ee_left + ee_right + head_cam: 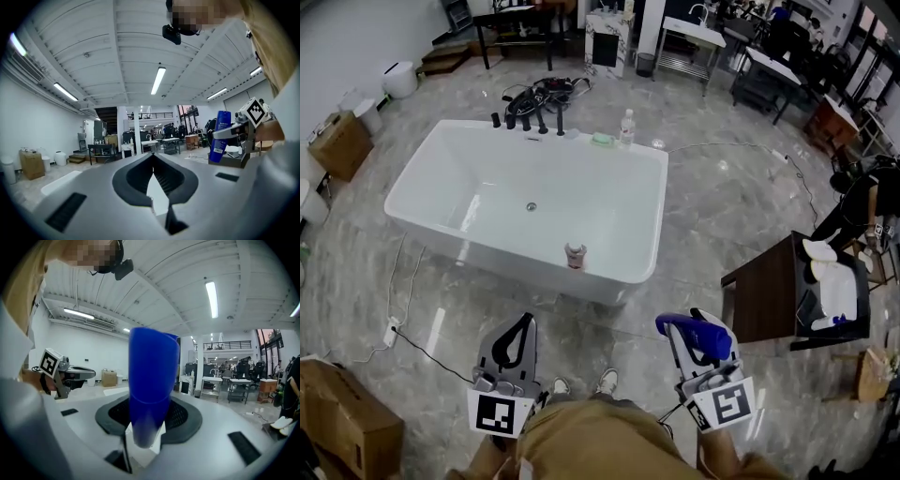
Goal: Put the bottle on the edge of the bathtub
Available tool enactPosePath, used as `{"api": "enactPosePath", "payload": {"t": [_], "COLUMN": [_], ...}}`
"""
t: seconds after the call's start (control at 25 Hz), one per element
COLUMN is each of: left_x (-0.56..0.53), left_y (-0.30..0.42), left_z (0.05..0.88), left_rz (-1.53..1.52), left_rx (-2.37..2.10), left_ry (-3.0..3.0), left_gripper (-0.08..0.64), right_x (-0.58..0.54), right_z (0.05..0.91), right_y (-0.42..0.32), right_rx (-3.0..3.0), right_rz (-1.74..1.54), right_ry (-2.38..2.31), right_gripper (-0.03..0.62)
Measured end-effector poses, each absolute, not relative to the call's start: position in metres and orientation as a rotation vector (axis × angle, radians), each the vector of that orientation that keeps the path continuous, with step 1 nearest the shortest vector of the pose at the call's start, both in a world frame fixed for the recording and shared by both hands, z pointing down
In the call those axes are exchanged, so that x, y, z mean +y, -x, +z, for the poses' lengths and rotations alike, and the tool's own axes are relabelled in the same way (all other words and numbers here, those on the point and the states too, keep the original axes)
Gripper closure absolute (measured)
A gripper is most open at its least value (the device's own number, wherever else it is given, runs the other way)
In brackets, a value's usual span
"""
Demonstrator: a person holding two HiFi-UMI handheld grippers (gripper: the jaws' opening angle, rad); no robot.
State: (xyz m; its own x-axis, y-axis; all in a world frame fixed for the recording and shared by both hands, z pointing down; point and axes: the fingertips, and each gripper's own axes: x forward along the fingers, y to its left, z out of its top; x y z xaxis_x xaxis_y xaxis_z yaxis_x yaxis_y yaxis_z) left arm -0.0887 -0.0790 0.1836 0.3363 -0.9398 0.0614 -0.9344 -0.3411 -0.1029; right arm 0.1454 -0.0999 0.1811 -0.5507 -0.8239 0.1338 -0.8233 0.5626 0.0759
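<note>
Near the person's waist, well short of the white bathtub, the right tool clamps the blue bottle around its body, while the left tool is closed on nothing. The bottle looks like smooth, stiff plastic, probably light and apt to slip, so a mid-body hold suits it. The tub appears dry, only its drain showing; a small pinkish bottle and a clear bottle stand on its rim.
</note>
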Motion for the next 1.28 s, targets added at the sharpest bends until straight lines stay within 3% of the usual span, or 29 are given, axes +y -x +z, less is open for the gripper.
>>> {"api": "enactPosePath", "payload": {"t": [1.28], "left_x": [-0.136], "left_y": [0.114], "left_z": [0.255], "left_rz": [-0.257], "left_rx": [1.841], "left_ry": [2.562], "left_gripper": [0.554], "right_x": [-0.151], "right_z": [0.241], "right_y": [-0.119], "right_rx": [-2.572], "right_rz": [0.028], "right_ry": [-1.279], "right_gripper": [0.434]}}
